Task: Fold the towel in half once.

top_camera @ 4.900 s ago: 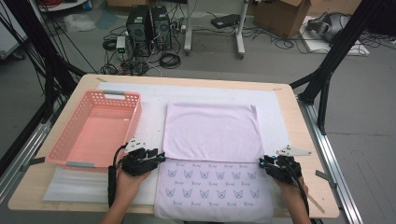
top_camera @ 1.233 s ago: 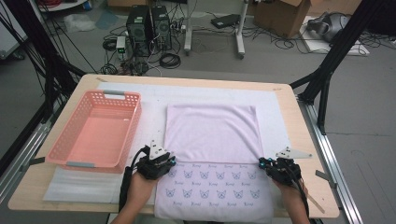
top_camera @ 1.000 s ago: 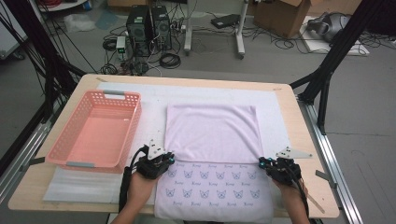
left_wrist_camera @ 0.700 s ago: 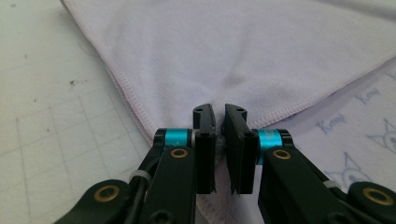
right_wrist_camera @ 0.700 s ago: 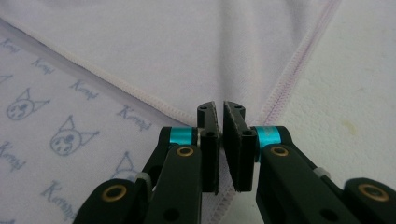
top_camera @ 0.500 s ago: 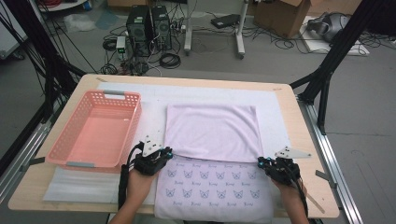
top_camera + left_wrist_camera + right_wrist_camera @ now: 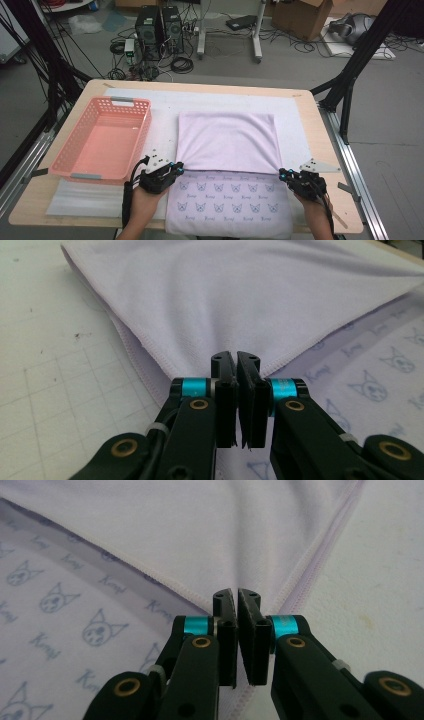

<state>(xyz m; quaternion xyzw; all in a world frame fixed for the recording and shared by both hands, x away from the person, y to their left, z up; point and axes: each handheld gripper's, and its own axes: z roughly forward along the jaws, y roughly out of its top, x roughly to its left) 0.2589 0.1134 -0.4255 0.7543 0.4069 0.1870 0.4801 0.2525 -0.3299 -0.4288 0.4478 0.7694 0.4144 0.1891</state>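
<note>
A lavender towel [image 7: 227, 140] lies folded on the mat, its plain flap over a near part printed with cat faces [image 7: 230, 200]. My left gripper [image 7: 177, 167] sits at the flap's near left corner. In the left gripper view its jaws [image 7: 236, 357] have just been closing and now stand shut on that corner of the towel [image 7: 240, 295]. At the flap's near right corner is my right gripper [image 7: 281, 173]. In the right gripper view it [image 7: 236, 594] is shut where the hems of the towel [image 7: 235, 530] meet.
A pink plastic basket [image 7: 70, 165] with nothing in it stands left of the towel, close to my left hand. A white foam mat [image 7: 295, 120] covers most of the wooden table [image 7: 327, 145]. Cables and computer cases lie on the floor beyond the far edge.
Over the last few seconds my left gripper moved right, from beside the towel to the flap's near left corner. Within the last second both hands stayed put and the towel lies as before.
</note>
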